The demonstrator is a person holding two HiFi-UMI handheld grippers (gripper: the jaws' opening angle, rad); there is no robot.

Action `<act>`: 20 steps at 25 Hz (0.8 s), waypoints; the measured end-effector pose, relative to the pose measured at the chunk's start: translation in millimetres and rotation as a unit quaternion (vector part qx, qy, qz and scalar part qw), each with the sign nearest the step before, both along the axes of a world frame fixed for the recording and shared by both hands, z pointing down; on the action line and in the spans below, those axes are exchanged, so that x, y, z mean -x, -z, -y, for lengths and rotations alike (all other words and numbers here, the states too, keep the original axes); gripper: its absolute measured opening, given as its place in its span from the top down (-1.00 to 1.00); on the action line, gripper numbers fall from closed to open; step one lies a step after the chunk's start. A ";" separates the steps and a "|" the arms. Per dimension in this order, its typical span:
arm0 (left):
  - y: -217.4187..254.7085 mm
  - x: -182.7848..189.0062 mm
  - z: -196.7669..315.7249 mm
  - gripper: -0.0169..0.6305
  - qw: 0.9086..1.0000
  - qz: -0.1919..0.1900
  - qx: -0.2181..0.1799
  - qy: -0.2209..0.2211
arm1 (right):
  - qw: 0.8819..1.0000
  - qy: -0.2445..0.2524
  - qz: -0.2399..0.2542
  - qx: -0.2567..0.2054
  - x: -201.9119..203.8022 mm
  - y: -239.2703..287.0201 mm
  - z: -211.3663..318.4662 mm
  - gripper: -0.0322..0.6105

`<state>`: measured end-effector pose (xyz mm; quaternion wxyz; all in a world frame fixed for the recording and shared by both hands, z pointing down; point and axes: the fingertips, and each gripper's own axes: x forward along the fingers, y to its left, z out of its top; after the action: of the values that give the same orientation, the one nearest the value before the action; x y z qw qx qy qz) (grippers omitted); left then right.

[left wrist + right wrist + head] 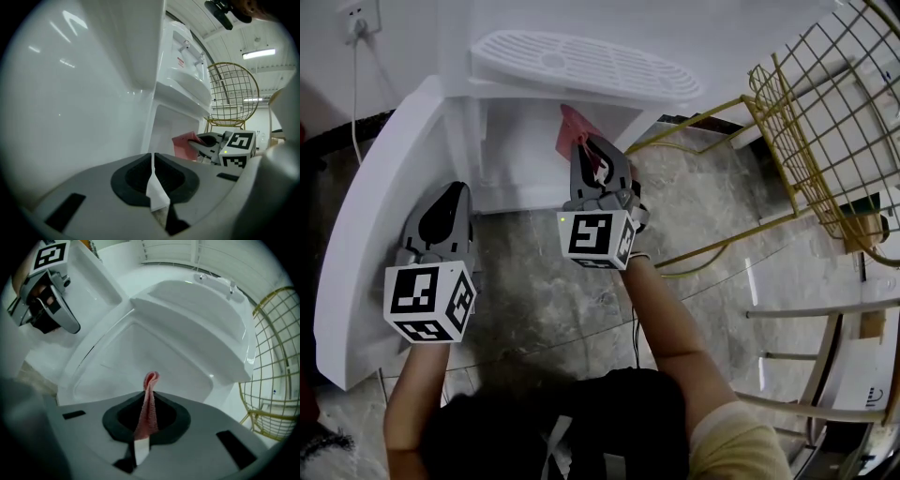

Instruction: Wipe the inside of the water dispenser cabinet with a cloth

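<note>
The white water dispenser's cabinet [520,155] stands open under the drip tray, its door [380,220] swung out to the left. My right gripper [587,142] is at the cabinet mouth, shut on a red cloth [574,129] that sticks up past its tips. In the right gripper view the cloth [149,404] is pinched upright between the jaws, facing the bare white cabinet interior [140,350]. My left gripper [455,190] hovers beside the door's inner face, jaws together with nothing in them. The left gripper view shows the door [70,93] close by, with the cloth [184,143] further off.
A yellow wire chair [825,141] stands right of the dispenser. The slotted drip tray [581,61] juts out above the cabinet, with taps [186,46] over it. A cord runs down from a wall socket [356,21] at far left. Below is marbled floor [534,300].
</note>
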<state>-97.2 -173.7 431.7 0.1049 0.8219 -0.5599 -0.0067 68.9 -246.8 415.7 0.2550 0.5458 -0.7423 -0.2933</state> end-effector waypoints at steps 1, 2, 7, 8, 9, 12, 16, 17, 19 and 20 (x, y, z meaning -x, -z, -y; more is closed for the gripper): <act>1.1 0.4 1.3 0.86 1.000 0.001 -0.002 0.001 | 1.000 -0.004 -0.014 -0.016 -0.6 6.8 -1.0 0.82; 2.2 0.6 2.5 0.86 1.000 0.003 -0.005 0.001 | 0.999 -0.010 -0.028 -0.032 -1.4 13.5 -1.9 0.82; 4.2 -3.0 6.0 0.86 1.000 0.020 -0.019 -0.004 | 0.989 -0.053 -0.092 -0.102 -7.0 39.8 -3.0 0.82; 4.6 -3.1 7.2 0.86 1.000 0.020 -0.020 -0.004 | 0.987 -0.062 -0.101 -0.112 -8.5 43.5 -2.5 0.82; 5.2 -2.8 8.5 0.86 1.000 0.019 -0.021 -0.004 | 0.984 -0.071 -0.110 -0.122 -10.0 46.8 -1.7 0.82; 5.3 -1.6 10.3 0.86 1.000 0.013 -0.021 -0.004 | 0.978 -0.094 -0.123 -0.141 -15.0 54.5 1.4 0.82; 2.1 -0.2 10.6 0.86 1.000 0.012 -0.021 -0.006 | 0.970 -0.120 -0.128 -0.167 -21.7 62.6 3.4 0.82; 1.5 -0.2 11.0 0.86 1.000 0.010 -0.020 -0.006 | 0.967 -0.129 -0.133 -0.175 -23.4 63.6 4.1 0.82; 0.6 -1.8 11.5 0.86 1.000 0.006 -0.020 -0.008 | 0.960 -0.148 -0.148 -0.185 -27.1 61.8 6.8 0.82; 0.2 -3.2 11.7 0.86 1.000 0.004 -0.021 -0.010 | 0.957 -0.158 -0.158 -0.185 -29.8 59.2 9.2 0.82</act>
<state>-94.0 -185.4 431.5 0.0857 0.8293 -0.5520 -0.0140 98.7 -256.1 356.5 0.3068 0.6403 -0.5296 -0.4642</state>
